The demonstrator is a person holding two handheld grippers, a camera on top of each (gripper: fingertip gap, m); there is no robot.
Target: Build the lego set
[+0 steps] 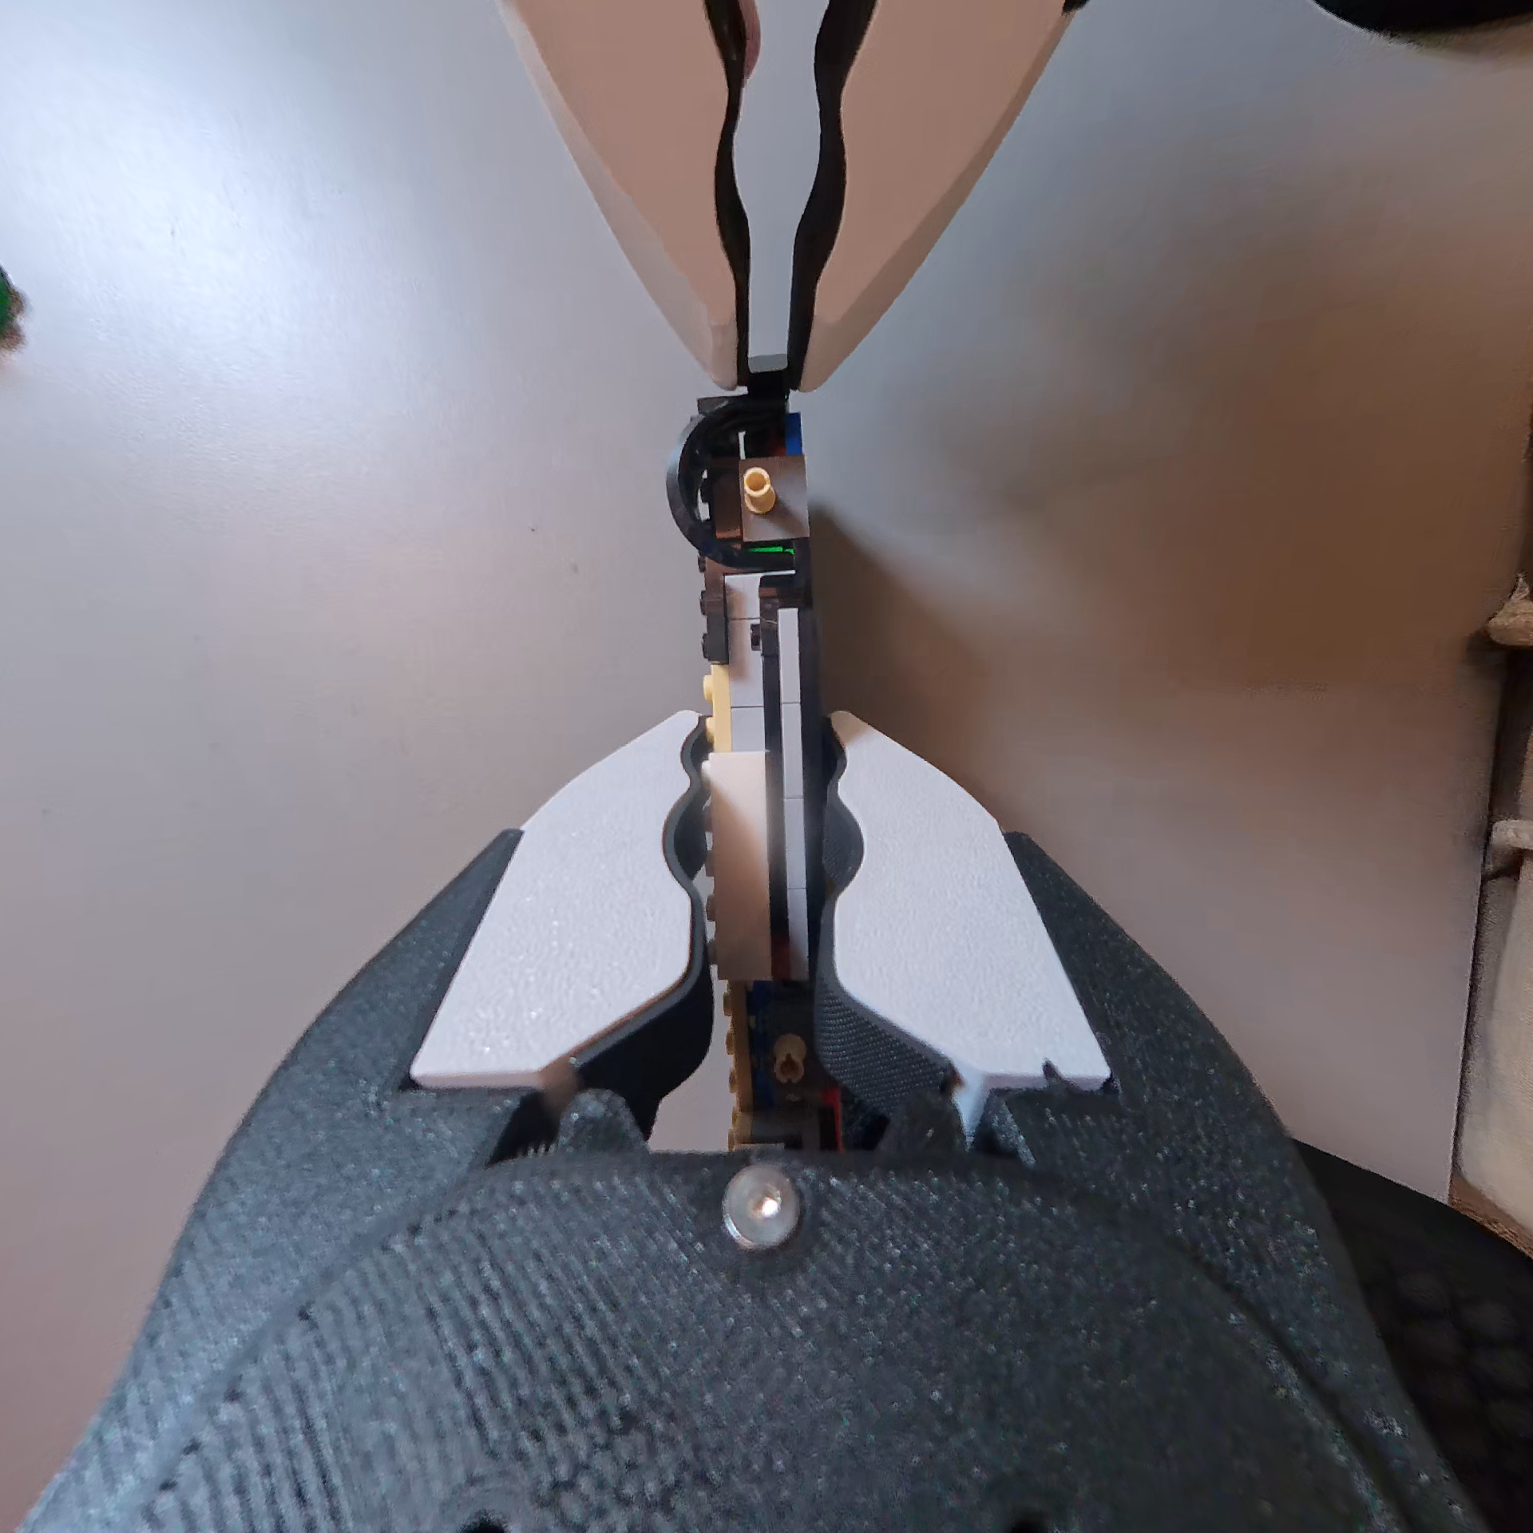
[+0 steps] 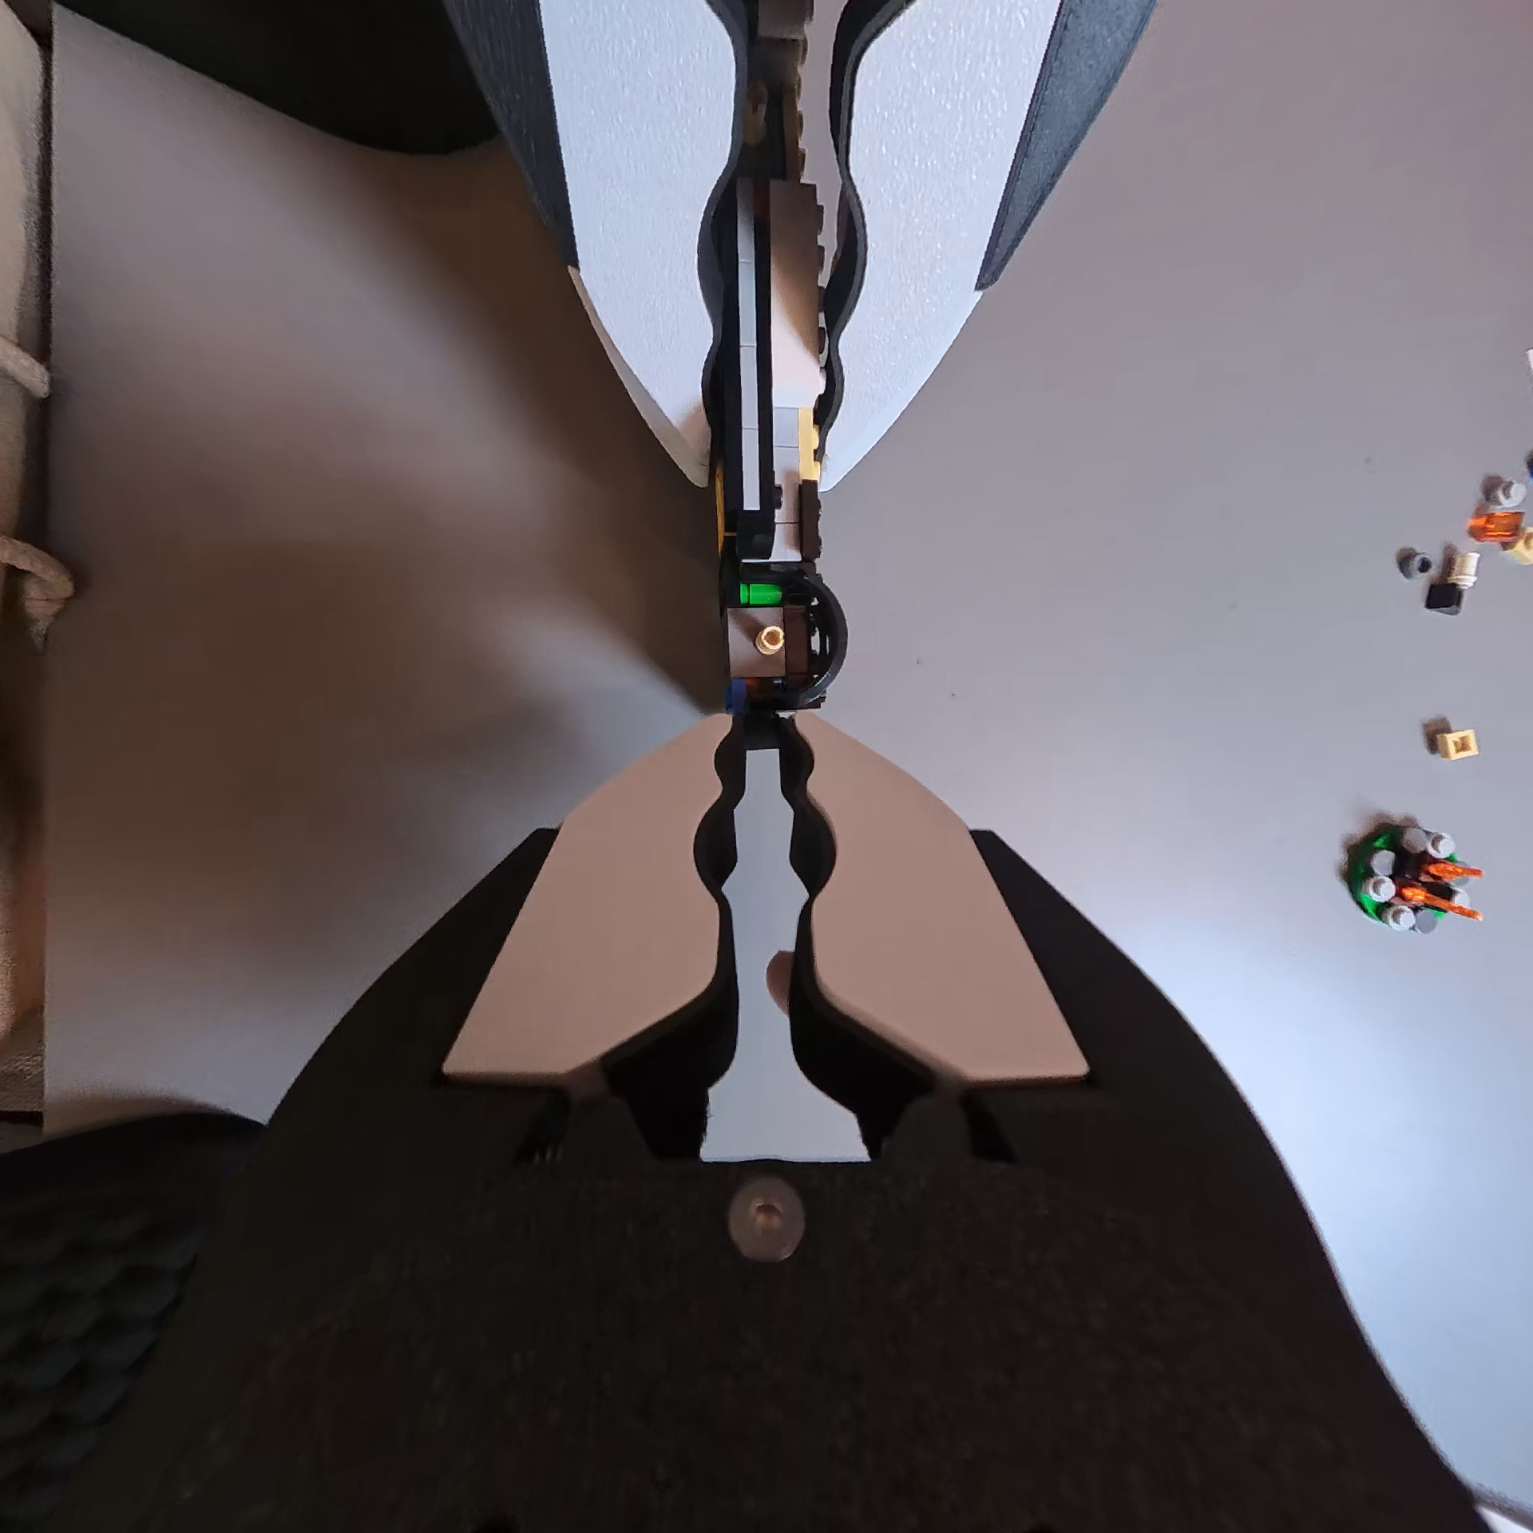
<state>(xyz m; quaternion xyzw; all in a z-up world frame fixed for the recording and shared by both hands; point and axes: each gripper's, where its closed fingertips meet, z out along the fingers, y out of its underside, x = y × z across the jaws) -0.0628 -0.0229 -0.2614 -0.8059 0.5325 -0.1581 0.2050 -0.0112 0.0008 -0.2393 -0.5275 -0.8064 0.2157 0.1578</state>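
My left gripper is shut on a long, narrow brick model of white, black and tan pieces, held above the grey table. The model's far end carries a brown block with a tan pin and a black arch. My right gripper meets that end from the opposite side. Its fingertips pinch a small black piece that touches the model's tip. In the right wrist view, my right gripper is shut on the same black piece, with the model and the left gripper beyond.
Loose small pieces lie on the table at the right of the right wrist view: a green round assembly with orange parts, a tan piece, and a small cluster. A pale woven object stands at the table's left edge.
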